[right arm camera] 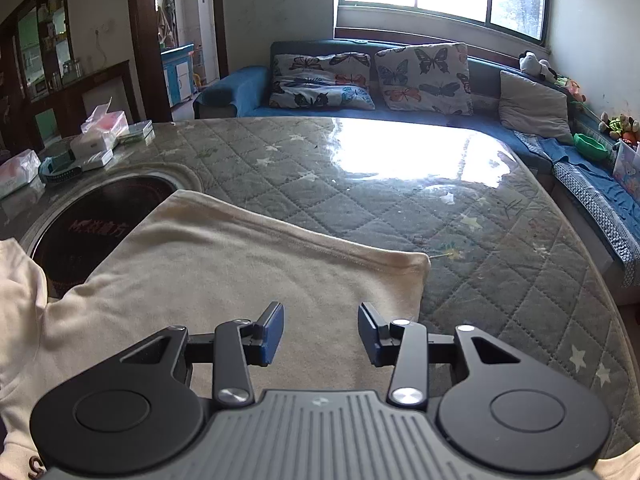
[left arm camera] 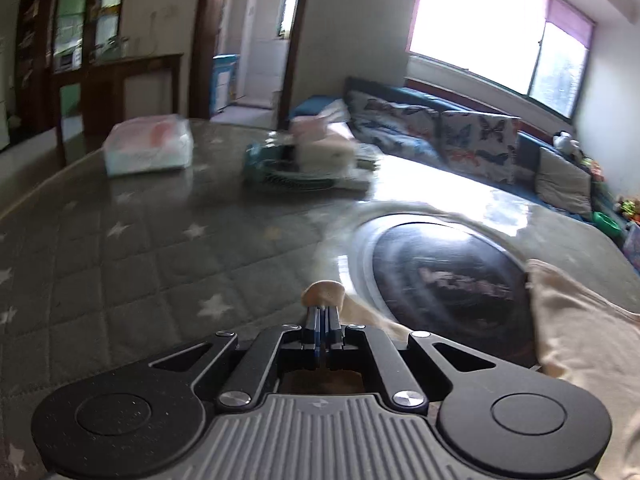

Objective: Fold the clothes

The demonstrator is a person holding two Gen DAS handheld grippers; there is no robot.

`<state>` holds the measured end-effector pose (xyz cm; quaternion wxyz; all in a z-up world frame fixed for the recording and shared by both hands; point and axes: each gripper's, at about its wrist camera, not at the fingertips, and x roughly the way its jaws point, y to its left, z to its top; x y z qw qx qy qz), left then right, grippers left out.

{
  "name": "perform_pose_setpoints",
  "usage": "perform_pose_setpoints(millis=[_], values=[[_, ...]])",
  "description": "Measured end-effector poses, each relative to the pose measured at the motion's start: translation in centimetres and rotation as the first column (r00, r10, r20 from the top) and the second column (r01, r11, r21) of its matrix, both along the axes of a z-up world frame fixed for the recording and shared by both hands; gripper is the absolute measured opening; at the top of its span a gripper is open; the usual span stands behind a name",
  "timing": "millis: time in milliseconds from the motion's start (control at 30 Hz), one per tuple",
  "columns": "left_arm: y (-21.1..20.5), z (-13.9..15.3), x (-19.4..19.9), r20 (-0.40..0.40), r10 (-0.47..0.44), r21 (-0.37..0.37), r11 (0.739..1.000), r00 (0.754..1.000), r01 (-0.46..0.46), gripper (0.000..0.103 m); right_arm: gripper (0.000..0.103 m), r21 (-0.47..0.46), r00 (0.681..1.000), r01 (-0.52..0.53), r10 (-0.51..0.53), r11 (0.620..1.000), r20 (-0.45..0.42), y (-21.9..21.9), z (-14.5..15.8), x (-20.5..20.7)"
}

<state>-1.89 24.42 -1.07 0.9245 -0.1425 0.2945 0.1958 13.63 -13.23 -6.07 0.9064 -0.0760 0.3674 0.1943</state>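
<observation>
A cream sweatshirt (right arm camera: 224, 280) lies spread flat on the quilted table cover, its hemmed edge running diagonally, partly overlapping the round black inset; one small fold (left arm camera: 323, 293) is bunched up.

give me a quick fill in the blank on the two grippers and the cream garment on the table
1. The left gripper is ____ on a pinch of the cream garment.
2. The right gripper hangs over the garment with its jaws ____.
3. The cushions on the blue sofa are printed with ____.
4. The black round hob lies partly ____ the garment.

Missing words: shut; open; butterflies; under
</observation>
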Motion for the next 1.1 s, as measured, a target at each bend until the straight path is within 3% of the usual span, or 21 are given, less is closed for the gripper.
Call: perform_pose_setpoints(millis=[267, 367, 467, 600, 767, 967, 1100], values=[[-0.1, -0.3, 0.7, -0.023, -0.009, 0.081, 0.997, 1.000, 0.010, 0.002, 0.041, 0.020, 0.991, -0.132, 0.133, 0.991, -0.032, 2.1, 0.5, -2.7], [-0.1, -0.2, 0.9, -0.020, -0.019, 0.081, 0.996, 1.000, 0.020, 0.002, 0.041, 0.041, 0.971, -0.233, 0.235, 0.972, -0.055, 3.7, 0.6, -4.3], [-0.1, -0.1, 1.0, -0.018, -0.019, 0.084, 0.996, 1.000, 0.020, 0.003, 0.041, 0.058, 0.930, -0.359, 0.362, 0.932, -0.068, 5.8, 0.5, -6.4], [-0.2, 0.0, 1.0, -0.015, -0.021, 0.085, 0.996, 1.000, 0.022, 0.002, 0.041, 0.059, 0.840, -0.534, 0.537, 0.844, -0.074, 10.3, 0.1, -9.8], [-0.1, 0.7, 0.7, 0.013, -0.027, 0.103, 0.994, 1.000, 0.025, 0.003, 0.041, 0.036, 0.776, -0.624, 0.624, 0.781, -0.096, 13.5, -1.2, -11.6], [0.7, 0.5, 1.0, -0.053, 0.052, 0.121, 0.992, 0.997, -0.045, 0.006, 0.040, 0.019, 0.713, -0.695, 0.692, 0.719, -0.114, 13.6, -1.5, -13.7], [-1.5, 1.2, 1.0, -0.031, -0.055, 0.117, 0.991, 0.998, 0.058, 0.006, 0.040, 0.023, 0.709, -0.699, 0.697, 0.715, -0.105, 13.3, -1.0, -13.9]])
